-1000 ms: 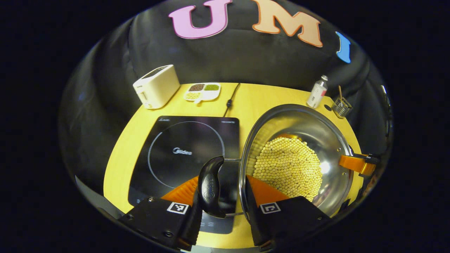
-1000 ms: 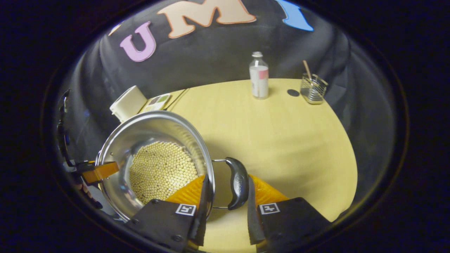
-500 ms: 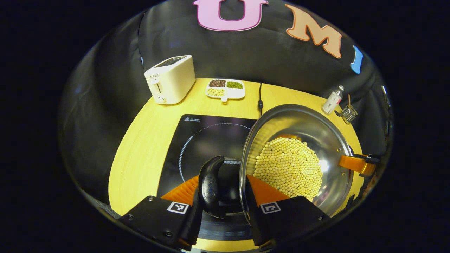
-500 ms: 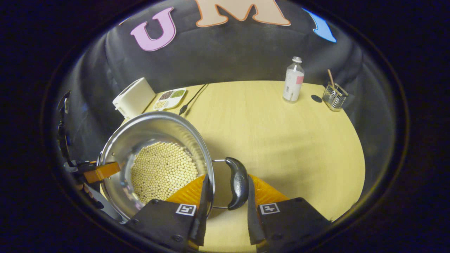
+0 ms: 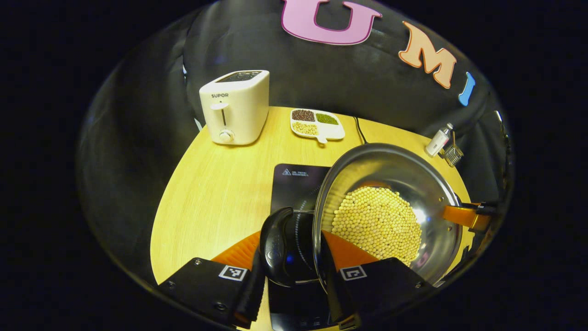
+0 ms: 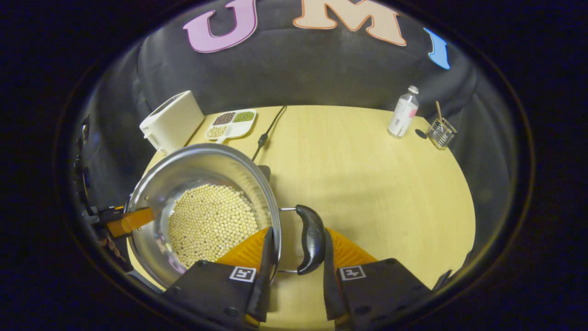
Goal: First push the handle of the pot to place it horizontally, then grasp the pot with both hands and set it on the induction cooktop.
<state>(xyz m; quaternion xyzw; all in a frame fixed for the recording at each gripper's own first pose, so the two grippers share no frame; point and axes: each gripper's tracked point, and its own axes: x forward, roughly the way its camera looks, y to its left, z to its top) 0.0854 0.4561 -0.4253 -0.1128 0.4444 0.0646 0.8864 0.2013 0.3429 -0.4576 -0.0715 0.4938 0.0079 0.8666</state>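
Note:
The steel pot (image 5: 395, 170) (image 6: 193, 168), filled with small yellow beans (image 5: 376, 223), hangs above the black induction cooktop (image 5: 294, 181) and covers most of it. My left gripper (image 5: 289, 241) is shut on the pot's black left handle (image 5: 274, 246) and rim, with one orange finger inside the wall. On the opposite side my right gripper (image 6: 296, 241) is shut the same way on the right handle (image 6: 311, 239). Each gripper's orange finger also shows across the pot in the other view, the right gripper (image 5: 464, 215) and the left gripper (image 6: 131, 220). A cooktop corner (image 6: 264, 171) peeks out behind the pot.
A white toaster (image 5: 236, 108) and a divided dish of beans (image 5: 317, 125) stand at the back left of the yellow table (image 6: 367, 184). The cooktop's cable (image 6: 268, 128) runs back. A bottle (image 6: 403, 112) and a wire holder (image 6: 441, 133) sit at the back right.
Both grippers have carried the pot leftwards, from beside the cooktop to over it. Their hold on the handles is unchanged.

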